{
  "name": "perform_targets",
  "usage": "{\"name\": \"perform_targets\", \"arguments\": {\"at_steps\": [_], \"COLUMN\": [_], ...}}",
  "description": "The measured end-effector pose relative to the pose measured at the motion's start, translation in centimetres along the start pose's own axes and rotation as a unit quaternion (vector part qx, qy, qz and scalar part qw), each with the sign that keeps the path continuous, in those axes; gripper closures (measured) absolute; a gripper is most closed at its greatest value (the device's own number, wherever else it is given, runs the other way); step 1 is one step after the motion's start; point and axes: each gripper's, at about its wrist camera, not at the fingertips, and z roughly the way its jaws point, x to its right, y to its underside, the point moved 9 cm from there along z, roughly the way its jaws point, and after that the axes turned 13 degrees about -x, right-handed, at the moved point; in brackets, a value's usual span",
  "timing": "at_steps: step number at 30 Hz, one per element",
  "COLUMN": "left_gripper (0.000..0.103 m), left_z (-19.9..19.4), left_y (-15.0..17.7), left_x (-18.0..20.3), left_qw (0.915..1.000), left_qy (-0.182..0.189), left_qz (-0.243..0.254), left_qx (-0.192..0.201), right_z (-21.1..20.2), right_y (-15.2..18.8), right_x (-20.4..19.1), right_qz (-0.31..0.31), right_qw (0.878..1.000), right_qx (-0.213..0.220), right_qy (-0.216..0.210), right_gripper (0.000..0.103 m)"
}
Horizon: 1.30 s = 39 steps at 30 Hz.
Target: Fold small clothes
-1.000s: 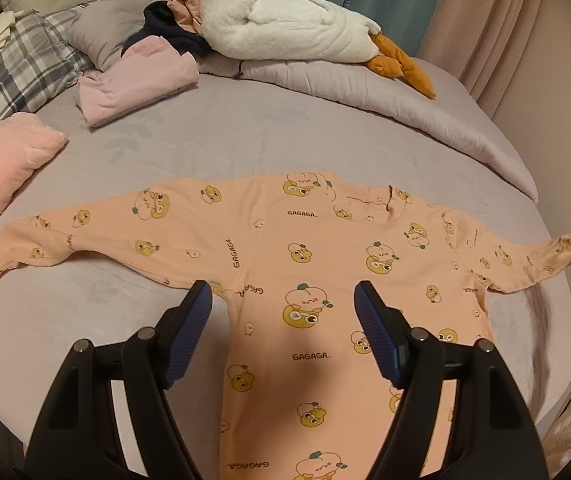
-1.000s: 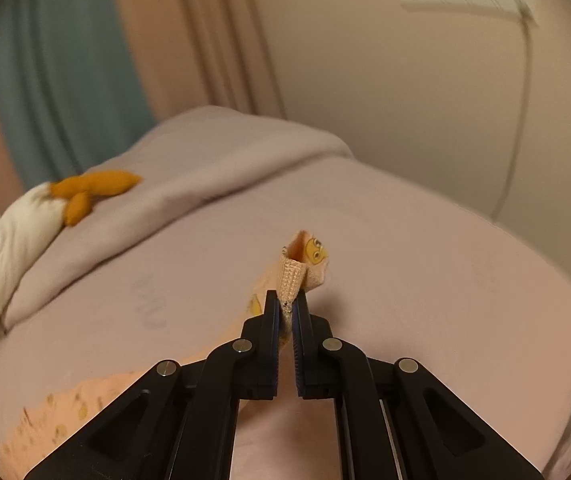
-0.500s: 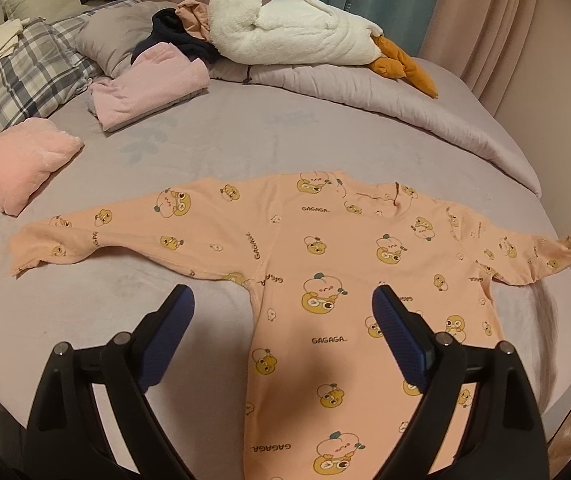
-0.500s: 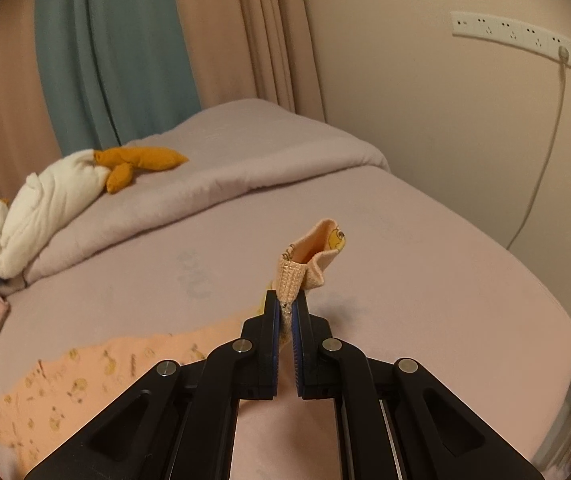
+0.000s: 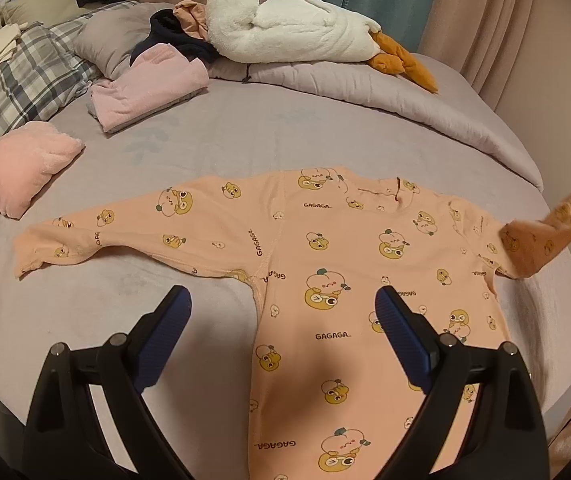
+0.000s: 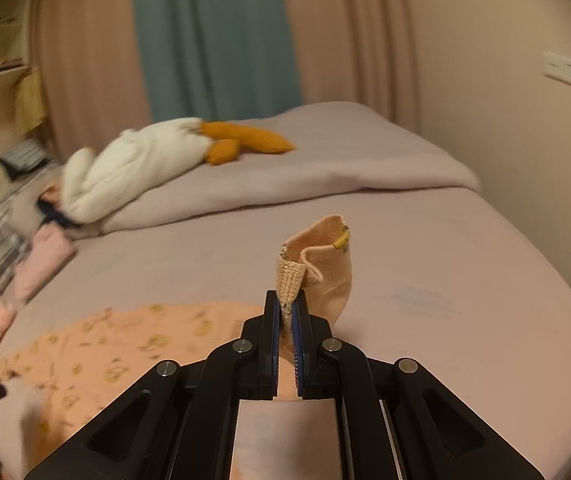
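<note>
The right gripper [image 6: 285, 312] pinches the ribbed cuff [image 6: 290, 280] of a peach sleeve [image 6: 325, 264], which stands up above the black fingers. Beneath lies a bed [image 6: 445, 300] covered in a mauve sheet. To the left, the rest of the peach printed garment [image 6: 125, 336] lies flat and blurred. Farther back, a white plush goose [image 6: 133, 168] with orange feet rests on a folded duvet [image 6: 325, 168]. Pink and teal curtains [image 6: 213, 36] hang behind.

— Right sleeve cuff [image 6: 290, 280]? Up off the bed [image 6: 425, 280] now, carried inward by the right gripper [image 6: 285, 312].
— And left gripper [image 5: 283, 320]? Spread far wider, pulled back.
</note>
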Motion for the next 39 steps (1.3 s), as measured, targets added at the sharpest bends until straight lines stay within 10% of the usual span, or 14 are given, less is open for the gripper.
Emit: {"name": "perform_targets", "arguments": {"at_steps": [21, 34, 39], "left_gripper": [0.01, 0.01, 0.01], "left_z": [3.1, 7.6, 9.7], "left_y": [0.4, 0.9, 0.9], "left_x": [0.1, 1.6, 2.2], "left_qw": [0.9992, 0.9969, 0.9964], "left_qy": [0.025, 0.04, 0.038], "left_qz": [-0.003, 0.014, 0.024], "left_qx": [-0.03, -0.066, -0.071], "right_z": [7.9, 10.6, 10.8], "right_y": [8.7, 11.8, 11.3], "right_x": [-16.3, -16.4, -13.1], "right_qz": [-0.142, -0.146, -0.115], "right_qw": [0.974, 0.966, 0.978], "right_qx": [-0.134, -0.181, -0.159], "right_qy": [-0.117, -0.115, -0.073], "right_gripper": [0.096, 0.095, 0.056]}}
